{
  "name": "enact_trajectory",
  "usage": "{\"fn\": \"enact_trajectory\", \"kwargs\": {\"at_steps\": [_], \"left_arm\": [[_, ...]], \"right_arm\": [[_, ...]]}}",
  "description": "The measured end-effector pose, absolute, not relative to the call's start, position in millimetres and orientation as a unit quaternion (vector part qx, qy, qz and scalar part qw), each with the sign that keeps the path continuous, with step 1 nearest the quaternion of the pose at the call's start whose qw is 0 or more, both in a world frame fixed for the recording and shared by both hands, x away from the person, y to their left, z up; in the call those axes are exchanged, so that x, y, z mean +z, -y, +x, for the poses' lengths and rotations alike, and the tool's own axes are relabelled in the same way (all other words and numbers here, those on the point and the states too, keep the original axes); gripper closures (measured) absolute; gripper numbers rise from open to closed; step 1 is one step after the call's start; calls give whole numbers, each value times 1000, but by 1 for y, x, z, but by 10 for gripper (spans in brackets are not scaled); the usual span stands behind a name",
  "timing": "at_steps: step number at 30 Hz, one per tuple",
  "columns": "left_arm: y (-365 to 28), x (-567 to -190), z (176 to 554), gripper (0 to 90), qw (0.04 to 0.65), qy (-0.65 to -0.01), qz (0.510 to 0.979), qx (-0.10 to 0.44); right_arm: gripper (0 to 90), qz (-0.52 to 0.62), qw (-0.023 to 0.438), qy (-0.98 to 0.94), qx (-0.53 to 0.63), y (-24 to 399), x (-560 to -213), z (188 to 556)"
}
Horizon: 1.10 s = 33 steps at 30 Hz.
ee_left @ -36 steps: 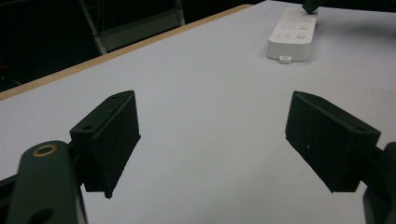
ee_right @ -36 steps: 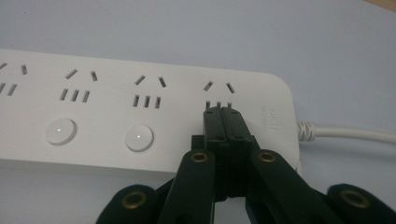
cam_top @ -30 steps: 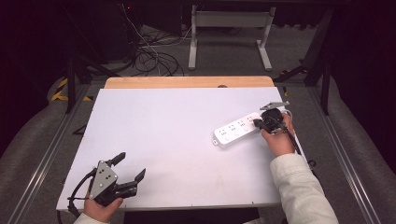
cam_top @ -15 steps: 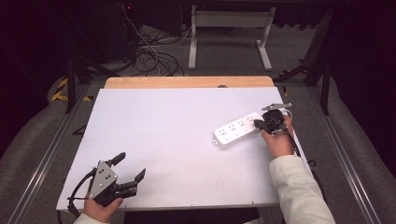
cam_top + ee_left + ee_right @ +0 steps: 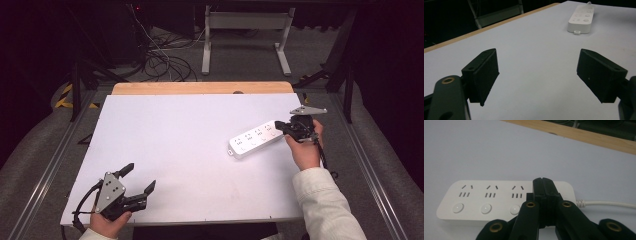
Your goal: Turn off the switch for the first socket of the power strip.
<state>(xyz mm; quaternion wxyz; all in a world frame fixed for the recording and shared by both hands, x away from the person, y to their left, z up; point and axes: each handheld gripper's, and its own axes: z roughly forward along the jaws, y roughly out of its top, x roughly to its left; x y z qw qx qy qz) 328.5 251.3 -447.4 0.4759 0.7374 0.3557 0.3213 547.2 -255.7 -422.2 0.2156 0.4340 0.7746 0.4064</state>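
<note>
White surface: the table [image 5: 180, 150] is covered by a pale sheet, with a strip of bare wood [image 5: 200, 88] along its far edge.
Power strip: a white power strip [image 5: 256, 138] lies flat on the right half of the table, set at a slant, its cable end toward the right gripper.
Strip, close up: from the right gripper view the power strip [image 5: 486, 197] shows three socket sets in a row, each with a round button below it, and a white cable [image 5: 606, 204] leaving its right end.
Right gripper: the right gripper [image 5: 284, 127] is at the cable end of the strip, held in a hand [image 5: 305, 150] with a pale sleeve [image 5: 327, 205].
Right jaws: pressed together with nothing between them; in the gripper's own view they stand in front of the strip's right end. Whether the tips touch it, I cannot tell.
Left gripper: the left gripper [image 5: 139, 179] sits at the near left corner of the table, well apart from the strip.
Left jaws: spread wide, empty, with bare table between the pads; the power strip [image 5: 581, 18] lies far off beyond them.
</note>
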Motion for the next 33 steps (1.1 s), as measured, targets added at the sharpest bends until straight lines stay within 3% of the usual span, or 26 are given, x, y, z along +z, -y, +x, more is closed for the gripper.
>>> {"fn": "enact_trajectory", "kwargs": {"at_steps": [13,15,16,17,20,22,24,33], "left_arm": [[-252,-447,329,180,476,-356,736,323],[-252,-447,329,180,476,-356,737,324],[-252,-447,329,180,476,-356,737,324],[-252,-447,329,180,475,-356,737,324],[-252,-447,329,180,475,-356,737,324],[-252,-447,329,180,477,-356,736,322],[-252,-447,329,180,475,-354,738,323],[-251,-447,329,180,477,-356,736,322]], "right_arm": [[899,419,228,-780,404,256,-410,541],[791,415,230,-780,407,255,-407,539],[791,415,230,-780,407,255,-407,539],[666,409,236,-779,412,254,-403,536],[519,398,252,-784,405,250,-397,530],[504,391,263,-786,401,248,-395,527],[426,382,261,-787,409,245,-390,521],[337,367,246,-787,431,241,-378,500]]}}
